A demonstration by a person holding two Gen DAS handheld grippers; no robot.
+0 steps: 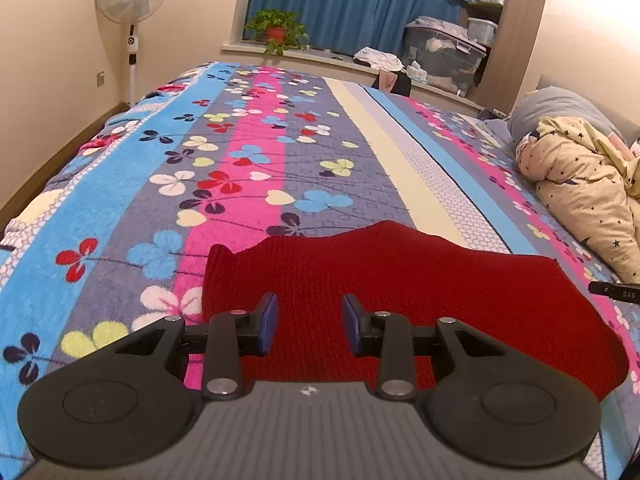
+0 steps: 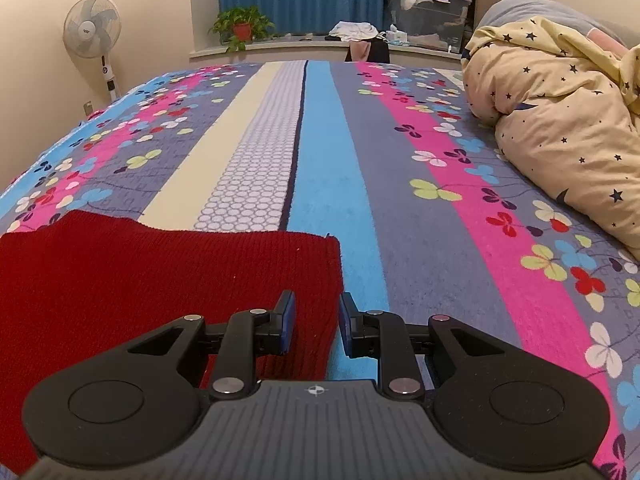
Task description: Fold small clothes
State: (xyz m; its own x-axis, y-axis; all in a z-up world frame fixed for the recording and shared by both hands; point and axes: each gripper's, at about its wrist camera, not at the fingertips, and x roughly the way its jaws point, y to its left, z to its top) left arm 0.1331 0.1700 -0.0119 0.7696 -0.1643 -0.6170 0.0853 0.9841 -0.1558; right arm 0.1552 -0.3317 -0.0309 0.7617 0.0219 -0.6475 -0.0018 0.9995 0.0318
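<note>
Both tools are being held low and level, jaws parted: the left tool (image 1: 309,322) over a ribbed red knit (image 1: 400,288), the right tool (image 2: 316,320) straddling its right edge on the fleecy bed (image 2: 340,140).

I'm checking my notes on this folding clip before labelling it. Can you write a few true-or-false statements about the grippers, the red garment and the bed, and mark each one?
1. Both grippers are open. True: the left gripper and right gripper each show a gap between their fingers.
2. The red knit garment lies on the floral bedspread. True.
3. The right gripper is over the garment's middle. False: it sits at the garment's right edge.
4. A folded blue towel lies by the garment. False: only the star-print quilt lies on the bed, apart from the garment.
</note>
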